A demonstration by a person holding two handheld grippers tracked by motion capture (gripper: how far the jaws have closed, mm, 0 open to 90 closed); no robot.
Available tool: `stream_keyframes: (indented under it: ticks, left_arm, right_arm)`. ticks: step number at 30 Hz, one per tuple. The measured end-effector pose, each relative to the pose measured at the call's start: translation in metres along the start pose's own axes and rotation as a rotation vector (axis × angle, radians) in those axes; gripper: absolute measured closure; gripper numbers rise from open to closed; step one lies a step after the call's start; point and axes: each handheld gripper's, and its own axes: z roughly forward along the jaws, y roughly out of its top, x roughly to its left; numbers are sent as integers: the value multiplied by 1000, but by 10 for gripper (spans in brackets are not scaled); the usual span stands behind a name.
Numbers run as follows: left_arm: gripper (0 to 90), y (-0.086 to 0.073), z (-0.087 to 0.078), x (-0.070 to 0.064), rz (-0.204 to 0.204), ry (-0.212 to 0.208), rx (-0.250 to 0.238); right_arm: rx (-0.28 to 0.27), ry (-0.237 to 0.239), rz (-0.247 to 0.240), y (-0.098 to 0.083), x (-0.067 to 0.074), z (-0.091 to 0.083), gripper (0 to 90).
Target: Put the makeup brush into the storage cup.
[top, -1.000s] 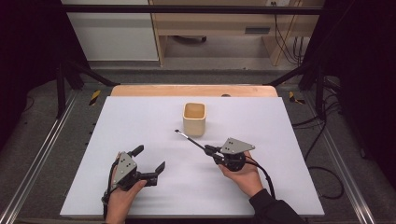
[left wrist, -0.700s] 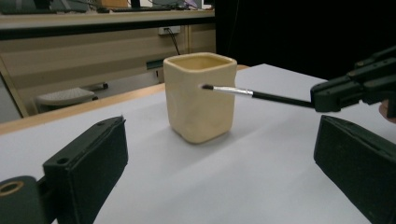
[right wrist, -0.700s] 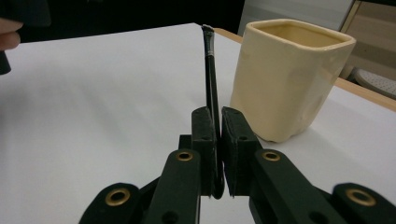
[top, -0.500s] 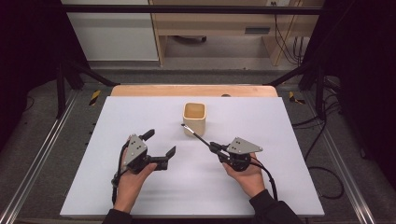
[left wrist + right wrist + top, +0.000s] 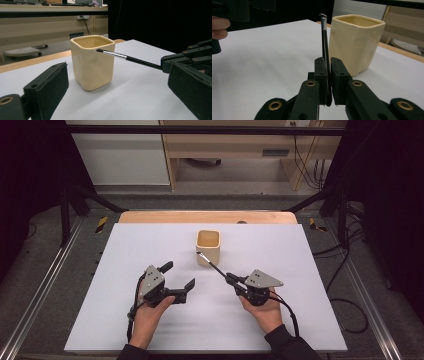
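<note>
Clamped between the closed jaws of the right hand-held gripper (image 5: 234, 279) is a thin black-handled paintbrush (image 5: 214, 266), gripped near the tail of its handle. Its long axis is seen in the high view to run diagonally from the jaws up and to the left, away from the person, with the bristle tip leading. The tip is held at about rim height of the cream ceramic cup (image 5: 208, 246), just in front of the cup's near wall; whether it touches cannot be told. In the right gripper view the paintbrush (image 5: 325, 42) is seen rising from between the pads, its silver ferrule and dark bristles beside the cup (image 5: 355, 42). In the left gripper view the paintbrush (image 5: 130, 59) is seen slanting slightly upward toward the cup (image 5: 92, 65), tip at the rim corner. The left hand-held gripper (image 5: 179, 277) is held with jaws spread wide and nothing between them, left of the cup and pointed toward it. The cup stands upright on the white tabletop (image 5: 300, 270).
</note>
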Motion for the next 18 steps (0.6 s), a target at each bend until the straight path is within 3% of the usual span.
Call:
stream_keyframes:
  ticks: [3, 8, 18]
  left_arm:
    - [29, -1, -1, 0, -8, 0, 1]
    - [30, -4, 0, -4, 11, -2, 24]
    - [39, -10, 4, -5, -24, -23, 50]
  right_arm:
    - [-8, -3, 4, 0, 2, 1, 842]
    - [-24, -1, 3, 1, 4, 0, 842]
    - [-50, 9, 9, 3, 9, -3, 842]
